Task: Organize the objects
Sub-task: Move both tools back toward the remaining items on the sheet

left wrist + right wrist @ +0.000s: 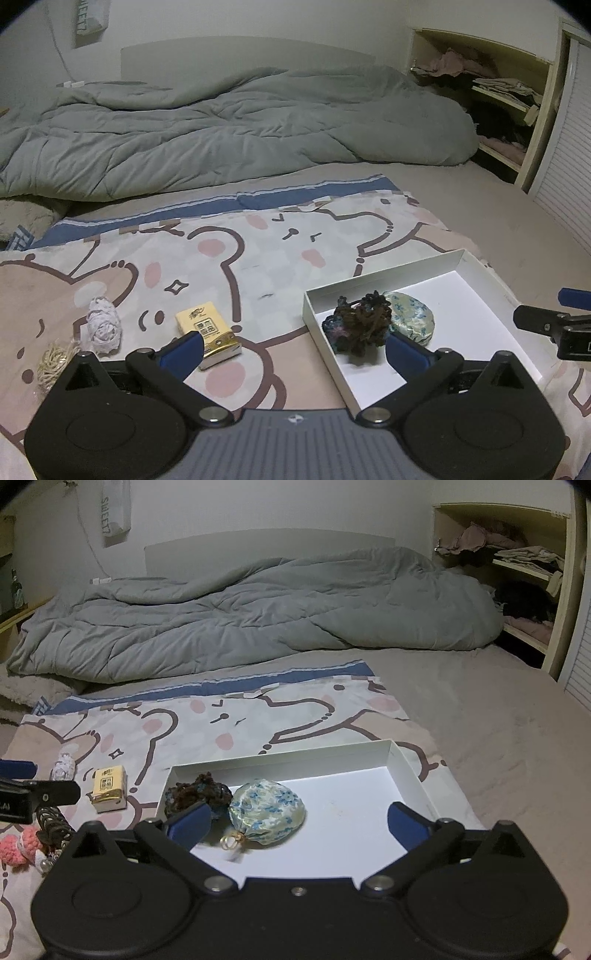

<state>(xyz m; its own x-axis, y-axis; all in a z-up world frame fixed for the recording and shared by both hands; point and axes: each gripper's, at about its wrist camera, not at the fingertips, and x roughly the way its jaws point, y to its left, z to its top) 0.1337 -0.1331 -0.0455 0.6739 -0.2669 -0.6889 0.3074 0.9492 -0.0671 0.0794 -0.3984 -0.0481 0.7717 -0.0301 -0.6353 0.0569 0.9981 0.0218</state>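
A white shallow box point(373, 282) point(280, 758) lies on a bear-print cloth on the bed. In it sit a dark crochet bundle point(360, 326) point(195, 794) and a blue-flowered pouch point(412, 319) point(267, 810). Left of the box on the cloth lie a yellow tissue pack point(208, 332) point(109, 786), a white lace roll point(103, 326) point(62, 770) and a beige string bundle point(53, 363). My left gripper point(293, 352) is open and empty over the box's left wall. My right gripper point(299, 821) is open and empty over the box, close to the pouch.
A rumpled grey duvet point(221, 129) point(258, 613) covers the far half of the bed. An open shelf with folded clothes point(491, 96) point(517, 565) stands at the far right. Pink crochet pieces and a dark hair clip point(26, 843) lie at the near left.
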